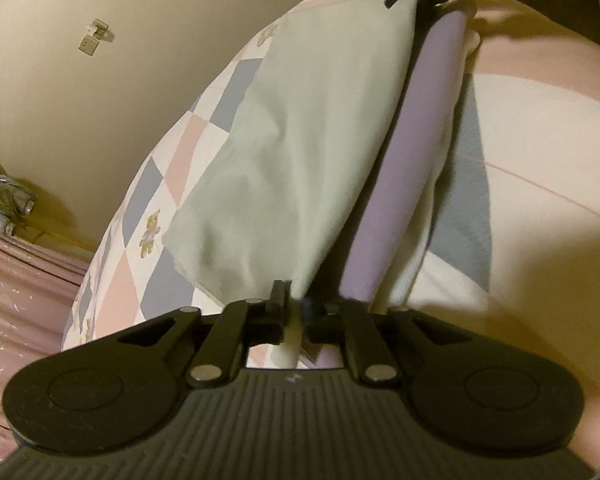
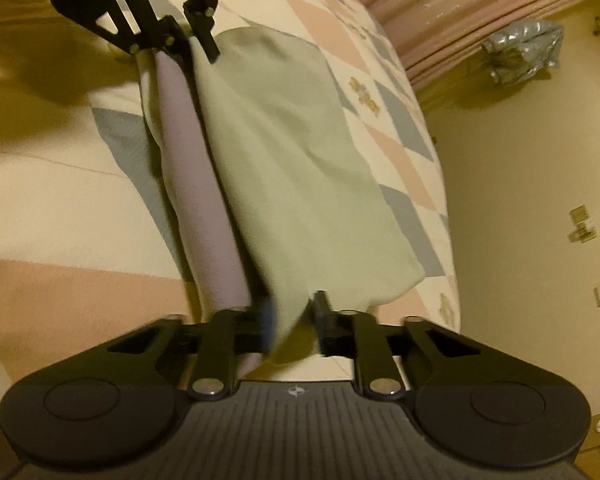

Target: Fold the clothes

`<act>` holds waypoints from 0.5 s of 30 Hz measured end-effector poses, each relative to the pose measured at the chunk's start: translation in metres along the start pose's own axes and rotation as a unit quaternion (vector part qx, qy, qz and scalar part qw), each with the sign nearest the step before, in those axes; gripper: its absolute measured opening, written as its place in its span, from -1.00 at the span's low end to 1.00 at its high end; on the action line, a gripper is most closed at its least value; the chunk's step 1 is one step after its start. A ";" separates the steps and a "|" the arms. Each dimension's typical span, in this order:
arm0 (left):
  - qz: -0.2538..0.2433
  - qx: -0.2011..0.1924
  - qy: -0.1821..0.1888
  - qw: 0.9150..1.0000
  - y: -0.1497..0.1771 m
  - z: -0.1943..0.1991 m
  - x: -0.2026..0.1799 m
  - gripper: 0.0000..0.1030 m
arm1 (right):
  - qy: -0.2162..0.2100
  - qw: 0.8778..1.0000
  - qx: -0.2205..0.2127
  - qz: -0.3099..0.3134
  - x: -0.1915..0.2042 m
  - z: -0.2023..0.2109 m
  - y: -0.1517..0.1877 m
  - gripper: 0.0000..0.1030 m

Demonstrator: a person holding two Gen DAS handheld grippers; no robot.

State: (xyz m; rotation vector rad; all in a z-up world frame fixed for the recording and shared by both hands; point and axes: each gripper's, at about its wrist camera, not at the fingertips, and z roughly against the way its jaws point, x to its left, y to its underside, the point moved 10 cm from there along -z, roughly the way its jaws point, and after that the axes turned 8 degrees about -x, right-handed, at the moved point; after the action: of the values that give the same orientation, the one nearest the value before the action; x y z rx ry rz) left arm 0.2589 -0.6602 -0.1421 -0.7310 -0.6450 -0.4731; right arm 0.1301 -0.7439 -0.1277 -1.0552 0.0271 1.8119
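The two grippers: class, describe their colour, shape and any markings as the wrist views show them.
Both the left gripper and the right gripper are matte black. Each has a ribbed grey-black base plate with a small pale emblem, two rounded lobes with circular insets, and flat linkage bars joined by silver rivets. The fingers are narrow black bars. No cables or sleeves show.

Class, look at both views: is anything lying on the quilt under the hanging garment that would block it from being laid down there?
Nothing visible does. The garment hangs between the left hand-held gripper and the right hand-held gripper, both shut on its edge. The quilt showing around it is bare; what lies directly beneath the cloth is hidden.
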 end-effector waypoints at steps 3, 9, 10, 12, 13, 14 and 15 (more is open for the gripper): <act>0.006 -0.010 -0.020 1.000 -0.004 0.019 0.002 -0.94 | 0.016 1.000 -0.009 -0.003 -0.004 0.015 -0.005 -0.83; 0.006 -0.001 -0.007 1.000 0.000 0.018 -0.016 -0.94 | 0.018 1.000 -0.003 -0.002 0.009 0.022 -0.003 -0.83; 0.006 0.000 -0.007 1.000 0.001 0.017 -0.017 -0.94 | 0.014 1.000 0.003 0.000 0.013 0.018 -0.001 -0.83; 0.008 -0.002 -0.015 1.000 -0.001 0.021 -0.014 -0.94 | 0.010 1.000 0.009 -0.001 0.017 0.012 0.002 -0.83; 0.007 -0.005 -0.021 1.000 -0.003 0.027 -0.011 -0.94 | 0.012 1.000 0.007 -0.007 0.016 0.012 0.001 -0.83; 0.008 -0.012 -0.031 0.999 -0.006 0.034 -0.006 -0.94 | 0.018 1.000 0.002 -0.014 0.013 0.016 -0.001 -0.83; 0.011 -0.017 -0.037 0.999 -0.007 0.039 -0.003 -0.94 | 0.023 0.999 -0.004 -0.021 0.009 0.021 -0.004 -0.83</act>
State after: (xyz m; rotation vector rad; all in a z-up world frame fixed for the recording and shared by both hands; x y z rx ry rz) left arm 0.2378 -0.6360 -0.1188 -0.7899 -0.6985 -0.4400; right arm 0.1187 -0.7262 -0.1190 -1.0947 0.0257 1.7502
